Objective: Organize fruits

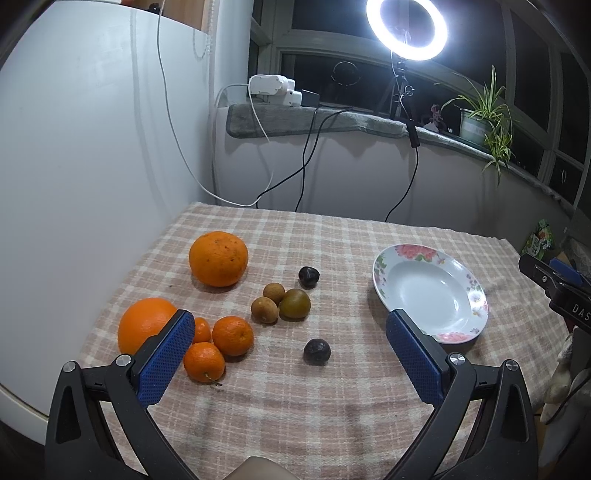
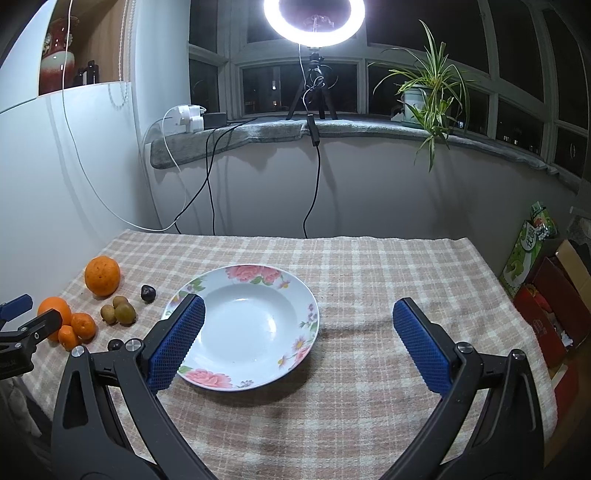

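Note:
On the checked cloth lie two big oranges (image 1: 218, 258) (image 1: 146, 323), three small mandarins (image 1: 232, 335), three brown-green kiwis (image 1: 294, 303) and two dark round fruits (image 1: 316, 351) (image 1: 308, 277). A floral white plate (image 1: 428, 291) stands empty to their right. My left gripper (image 1: 290, 323) is open and empty, above the table's near side, with the fruits between and ahead of its fingers. My right gripper (image 2: 299, 310) is open and empty above the plate (image 2: 242, 325), its left finger over the plate's left rim. The fruits (image 2: 101, 276) lie left of the plate.
A ring light on a tripod (image 2: 314, 22), cables and a potted plant (image 2: 428, 92) stand on the window ledge behind. A white wall panel (image 1: 92, 147) borders the table's left. Boxes and bags (image 2: 543, 295) sit beyond the right edge.

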Tool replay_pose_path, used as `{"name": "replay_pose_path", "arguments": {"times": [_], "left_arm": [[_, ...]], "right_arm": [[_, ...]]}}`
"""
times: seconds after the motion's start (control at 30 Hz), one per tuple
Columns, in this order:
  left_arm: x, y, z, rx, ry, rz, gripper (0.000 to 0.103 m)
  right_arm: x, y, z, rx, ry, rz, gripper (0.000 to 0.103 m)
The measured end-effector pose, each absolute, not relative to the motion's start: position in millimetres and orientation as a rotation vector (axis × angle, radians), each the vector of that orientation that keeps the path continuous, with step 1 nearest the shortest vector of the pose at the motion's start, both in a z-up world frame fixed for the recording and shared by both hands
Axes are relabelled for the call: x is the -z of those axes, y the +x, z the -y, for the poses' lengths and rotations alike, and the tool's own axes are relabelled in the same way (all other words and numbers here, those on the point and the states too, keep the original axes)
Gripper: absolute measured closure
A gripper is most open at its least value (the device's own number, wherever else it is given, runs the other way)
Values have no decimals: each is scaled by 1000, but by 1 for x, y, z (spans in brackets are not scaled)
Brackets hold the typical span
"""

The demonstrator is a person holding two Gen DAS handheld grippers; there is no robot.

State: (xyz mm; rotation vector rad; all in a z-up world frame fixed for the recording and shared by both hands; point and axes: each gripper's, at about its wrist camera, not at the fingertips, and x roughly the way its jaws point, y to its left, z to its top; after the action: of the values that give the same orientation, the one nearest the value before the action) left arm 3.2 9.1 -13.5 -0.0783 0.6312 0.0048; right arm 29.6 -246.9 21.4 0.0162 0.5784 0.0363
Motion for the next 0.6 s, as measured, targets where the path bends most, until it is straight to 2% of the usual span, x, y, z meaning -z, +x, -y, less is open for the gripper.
{"name": "replay_pose_path", "arguments": {"times": [0.6], "left_arm": [[15, 2, -7, -6, -79, -633, 1]], "right_arm": [[-20, 31, 244, -41, 15, -586, 0]]}}
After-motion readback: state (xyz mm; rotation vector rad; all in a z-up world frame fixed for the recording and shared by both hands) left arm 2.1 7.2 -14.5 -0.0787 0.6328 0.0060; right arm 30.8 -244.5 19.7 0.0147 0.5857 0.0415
